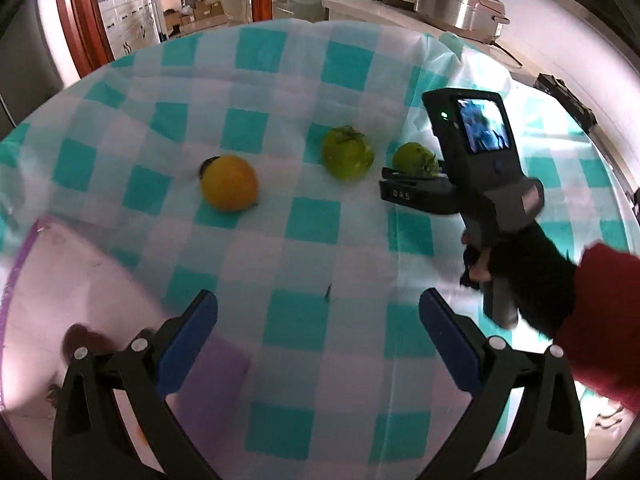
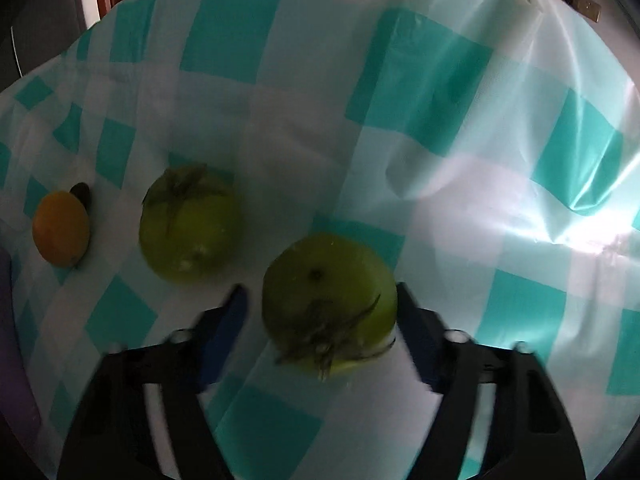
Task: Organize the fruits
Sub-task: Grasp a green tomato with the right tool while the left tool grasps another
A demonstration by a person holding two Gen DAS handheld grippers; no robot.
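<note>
Nearest us, our left tool hovers with its blue pads spread wide apart over the checked cloth on the table, nothing between them. A purple-edged tray lies just to its left. Further out, our right tool sits spread around the nearer green fruit; its right pad touches the fruit, the left stands just off. Beyond lies the second green fruit, then the orange fruit well apart at far left
</note>
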